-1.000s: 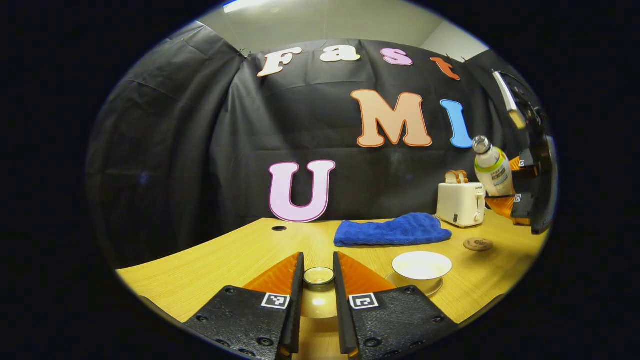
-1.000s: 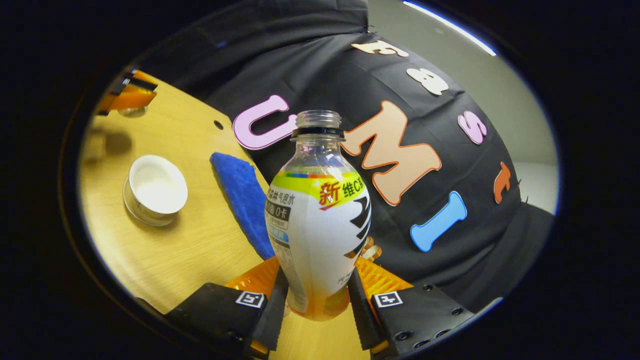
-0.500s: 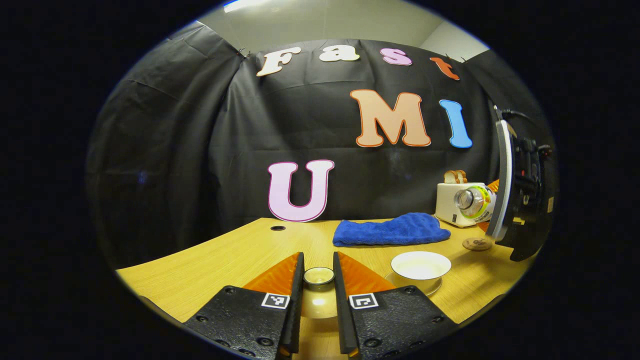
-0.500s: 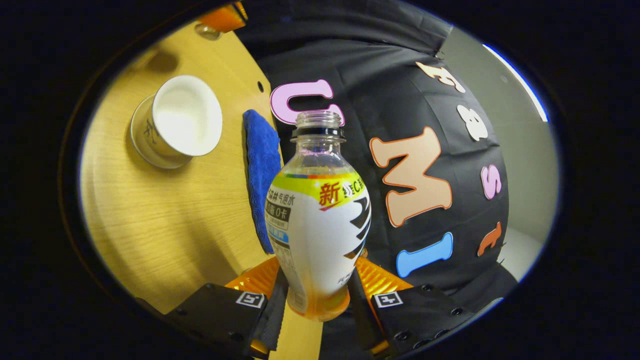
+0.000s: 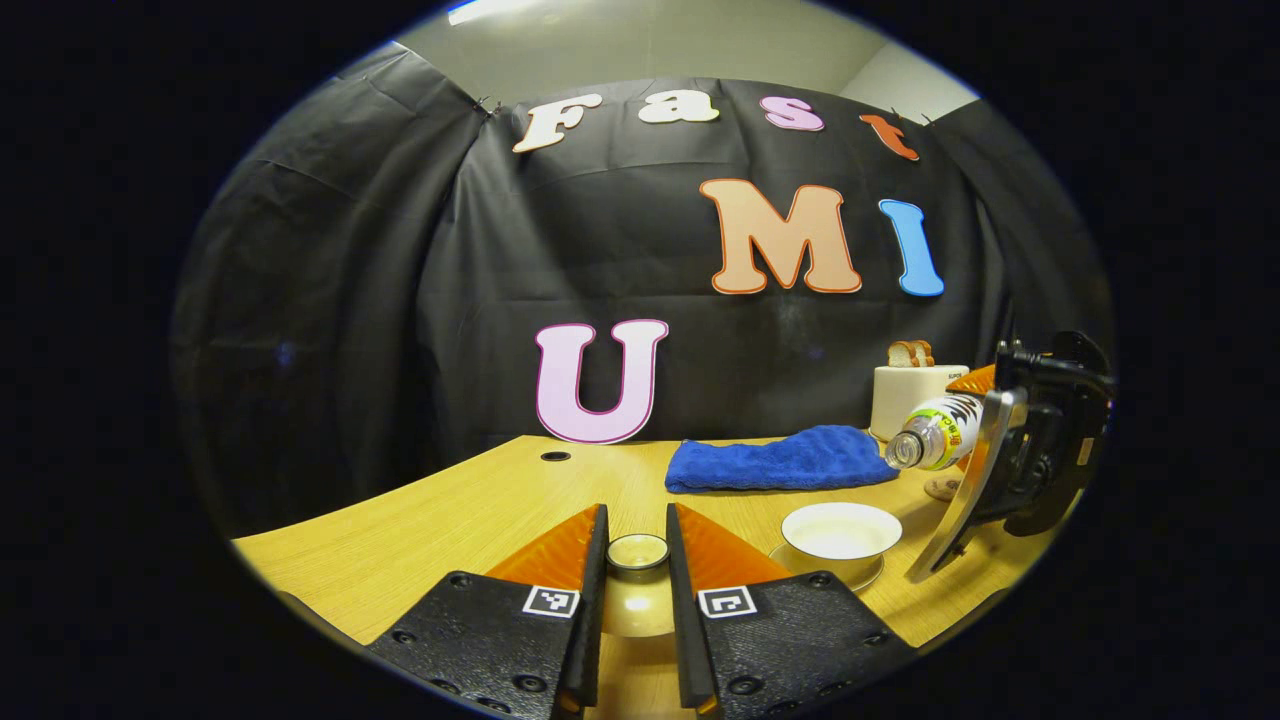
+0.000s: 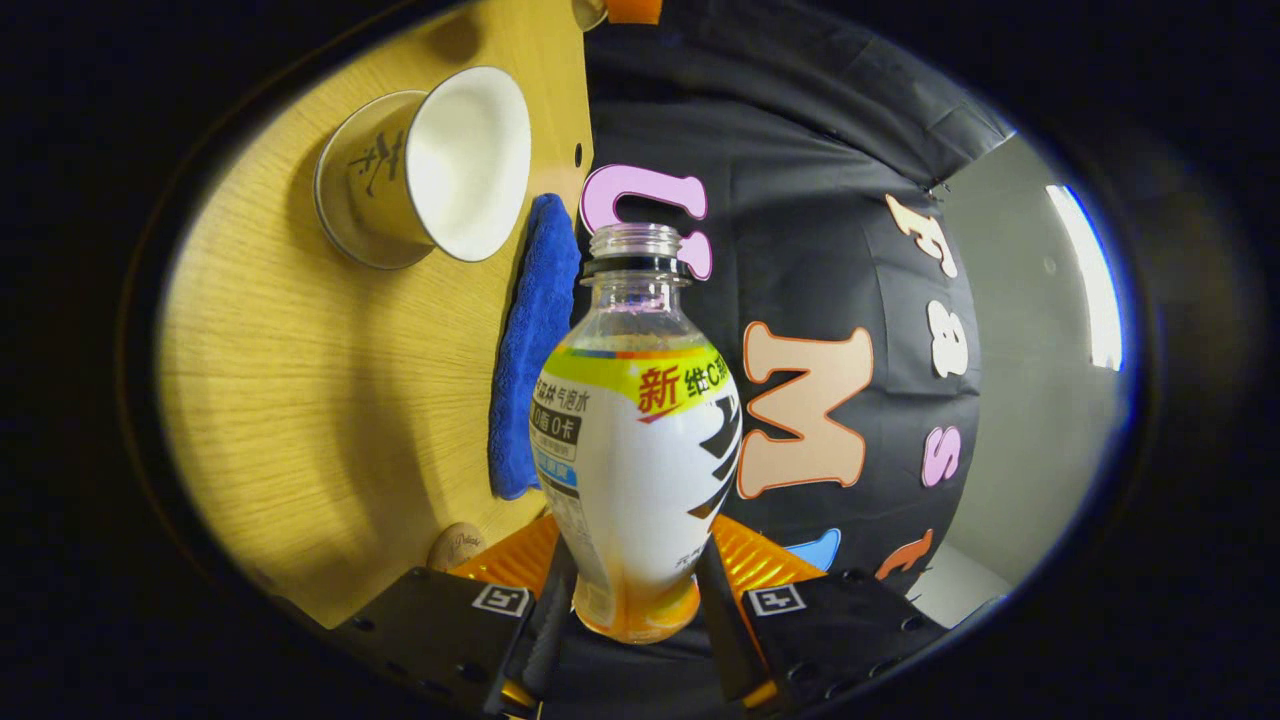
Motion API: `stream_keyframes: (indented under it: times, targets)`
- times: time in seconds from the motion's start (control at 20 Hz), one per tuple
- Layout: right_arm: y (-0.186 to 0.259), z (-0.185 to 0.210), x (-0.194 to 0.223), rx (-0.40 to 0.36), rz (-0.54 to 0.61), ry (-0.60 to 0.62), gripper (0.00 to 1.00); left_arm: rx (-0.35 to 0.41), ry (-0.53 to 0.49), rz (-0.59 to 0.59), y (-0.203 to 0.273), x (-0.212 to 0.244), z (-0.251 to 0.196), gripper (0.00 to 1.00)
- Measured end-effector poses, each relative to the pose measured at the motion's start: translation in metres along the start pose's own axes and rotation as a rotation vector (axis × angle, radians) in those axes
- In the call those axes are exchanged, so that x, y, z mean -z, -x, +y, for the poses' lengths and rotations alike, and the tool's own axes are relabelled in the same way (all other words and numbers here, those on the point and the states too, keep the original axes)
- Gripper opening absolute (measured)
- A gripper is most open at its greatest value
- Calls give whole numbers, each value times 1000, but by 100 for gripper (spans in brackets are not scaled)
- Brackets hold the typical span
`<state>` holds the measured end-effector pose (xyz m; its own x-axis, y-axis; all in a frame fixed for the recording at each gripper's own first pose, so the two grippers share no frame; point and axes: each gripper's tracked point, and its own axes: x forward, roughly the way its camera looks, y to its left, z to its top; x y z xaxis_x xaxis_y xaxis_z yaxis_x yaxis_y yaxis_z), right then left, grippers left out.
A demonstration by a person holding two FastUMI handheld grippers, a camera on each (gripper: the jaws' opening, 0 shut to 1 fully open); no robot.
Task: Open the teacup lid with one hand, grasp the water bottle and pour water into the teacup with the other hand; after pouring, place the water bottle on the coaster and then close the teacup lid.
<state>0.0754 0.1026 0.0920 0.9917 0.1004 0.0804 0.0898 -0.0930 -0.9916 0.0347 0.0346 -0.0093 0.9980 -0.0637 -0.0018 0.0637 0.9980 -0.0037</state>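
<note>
Tipping toward the open teacup [image 5: 841,531], an uncapped water bottle [image 6: 637,440] is held clamped between the right gripper's [image 6: 635,600] fingers, its mouth just beside and above the cup's rim. The teacup lid [image 5: 638,551] is kept pinched by its knob in the left gripper [image 5: 637,560], near the table's [image 5: 480,510] front edge. A coaster [image 6: 457,545] lies beside a blue towel [image 5: 780,459].

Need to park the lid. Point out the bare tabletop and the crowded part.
Free: the table left of the blue towel, around the cable hole. Crowded: the teacup, coaster, toaster and tilted bottle.
</note>
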Motion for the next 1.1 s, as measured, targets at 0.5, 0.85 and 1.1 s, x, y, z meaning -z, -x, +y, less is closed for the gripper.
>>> stream_keyframes:
  times: [0.5, 0.85, 1.1]
  targets:
    - [4, -2, -8, 78, -40, 139, 65, 3, 1, -1, 0, 1, 0, 29]
    - [13, -4, -19, 149, -79, 222, 64, 3, 1, -1, -1, 1, 0, 29]
    - [14, -17, -25, 218, -106, 280, 63, 3, 1, -1, 0, 1, 1, 28]
